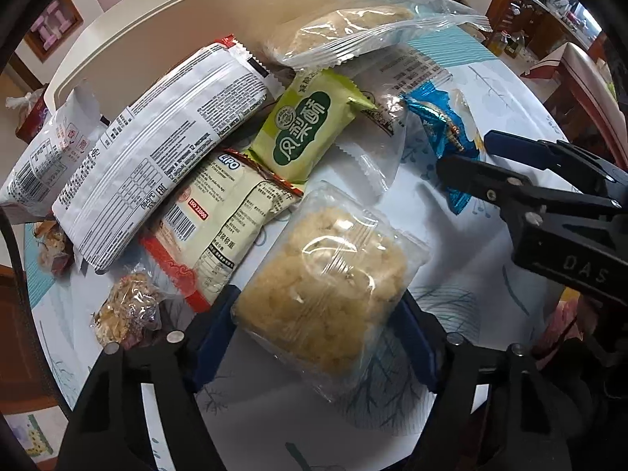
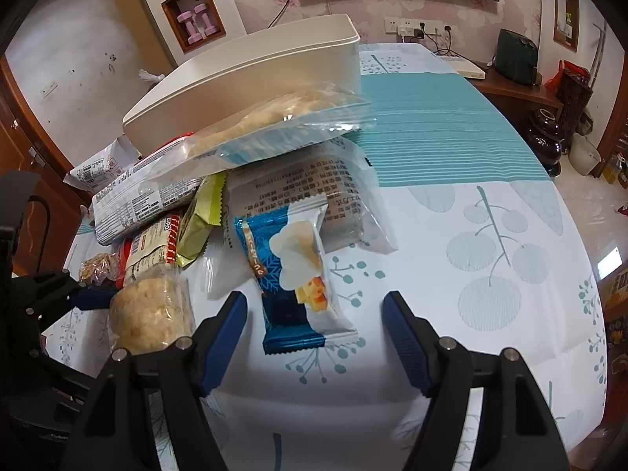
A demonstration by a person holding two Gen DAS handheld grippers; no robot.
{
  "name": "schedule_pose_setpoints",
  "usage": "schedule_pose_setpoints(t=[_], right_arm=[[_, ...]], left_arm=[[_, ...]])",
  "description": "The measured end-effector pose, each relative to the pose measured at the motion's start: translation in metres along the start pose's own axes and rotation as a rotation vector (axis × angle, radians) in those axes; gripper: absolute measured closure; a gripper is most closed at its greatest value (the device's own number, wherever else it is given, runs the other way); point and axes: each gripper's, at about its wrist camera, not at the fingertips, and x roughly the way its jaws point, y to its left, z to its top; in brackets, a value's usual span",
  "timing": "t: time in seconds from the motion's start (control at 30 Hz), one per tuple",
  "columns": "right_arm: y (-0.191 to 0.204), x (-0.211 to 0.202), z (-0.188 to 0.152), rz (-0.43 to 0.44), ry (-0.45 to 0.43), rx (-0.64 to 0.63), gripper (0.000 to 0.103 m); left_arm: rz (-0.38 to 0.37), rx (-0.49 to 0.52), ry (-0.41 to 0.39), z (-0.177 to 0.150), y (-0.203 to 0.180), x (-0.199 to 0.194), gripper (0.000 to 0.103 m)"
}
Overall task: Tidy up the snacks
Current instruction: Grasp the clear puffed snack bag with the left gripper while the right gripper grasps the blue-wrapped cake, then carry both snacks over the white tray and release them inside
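Observation:
A heap of snack packs lies on the tablecloth (image 2: pixel 451 212) in front of a cream bin (image 2: pixel 255 66). My left gripper (image 1: pixel 322 292) points down over a clear pack of yellow rice crisp (image 1: pixel 325 278). Its blue pads (image 1: pixel 216 333) sit against both sides of the wrapper, and the pack rests on the table. My right gripper (image 2: pixel 314 296) is open around a blue-and-white snack pack (image 2: pixel 294 274), with a gap on each side. In the left wrist view the right gripper (image 1: pixel 465 149) straddles that blue pack (image 1: pixel 443 125).
Against the bin (image 1: pixel 176 19) lean a long white pack (image 1: pixel 157 149), a cream Lipo pack (image 1: pixel 219 212), a green pastry pack (image 1: pixel 306 129) and a large clear bag (image 1: pixel 353 35). A small bag of nuts (image 1: pixel 129 310) lies at the left. The cloth to the right (image 2: pixel 490 255) is bare.

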Motion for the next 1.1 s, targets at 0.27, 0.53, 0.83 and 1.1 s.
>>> schedule_pose_setpoints(t=[0.27,0.53,0.83,1.1], right_arm=[[-0.007,-0.003,0.001,-0.020,-0.009,0.015,0.050],[-0.008,-0.006,-0.001,-0.016,0.004,0.017,0.063],[-0.006,-0.012,-0.007,-0.027,0.019,0.025,0.065],[-0.006,-0.028,-0.007,-0.017,-0.003,0.024,0.066]], left_arm=[[0.010,-0.002,-0.002,-0.007,-0.002,-0.007,0.034],[0.022,-0.013,0.015,-0.020,-0.002,-0.015,0.035],[0.031,-0.011,0.003,-0.023,-0.007,-0.025,0.035],[0.029,0.000,0.002,-0.023,-0.001,-0.046,0.035]])
